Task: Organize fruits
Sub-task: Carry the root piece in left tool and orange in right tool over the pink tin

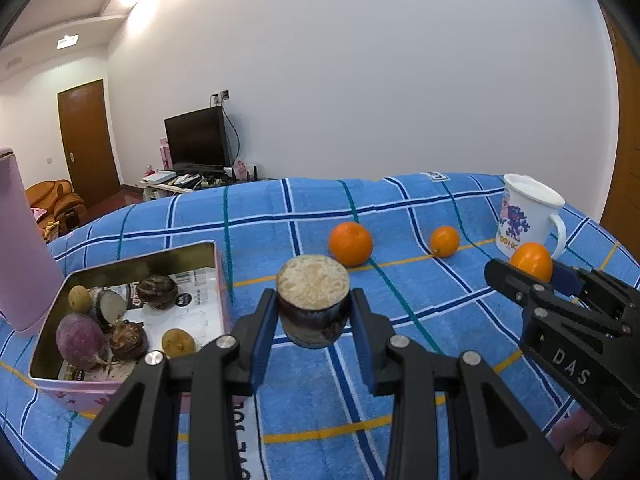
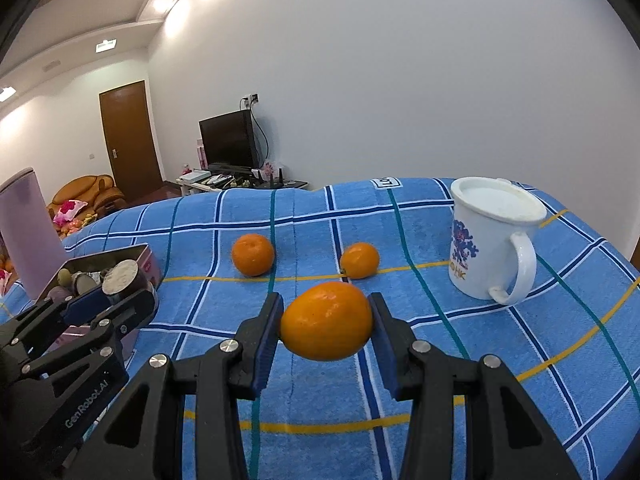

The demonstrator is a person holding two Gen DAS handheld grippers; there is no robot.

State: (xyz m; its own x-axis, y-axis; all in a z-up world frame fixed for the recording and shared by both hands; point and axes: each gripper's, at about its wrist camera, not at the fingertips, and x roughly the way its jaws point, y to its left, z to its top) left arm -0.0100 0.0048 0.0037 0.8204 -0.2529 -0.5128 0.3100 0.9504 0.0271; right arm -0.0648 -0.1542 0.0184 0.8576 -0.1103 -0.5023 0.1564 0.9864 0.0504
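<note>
The left tool (image 1: 314, 320) squeezes a dark cut fruit piece (image 1: 313, 300) up in the air, just beside the pink tin (image 1: 132, 258). The right tool (image 2: 326, 328) squeezes an orange (image 2: 326, 322) above the blue cloth (image 2: 400, 240). Two more oranges (image 2: 253, 254) lie near the white mug (image 2: 486, 240).

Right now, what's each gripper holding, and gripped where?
Left gripper: cut dark root piece, pinched across its sides, cut face up. Right gripper: orange, pinched at its two ends.
</note>
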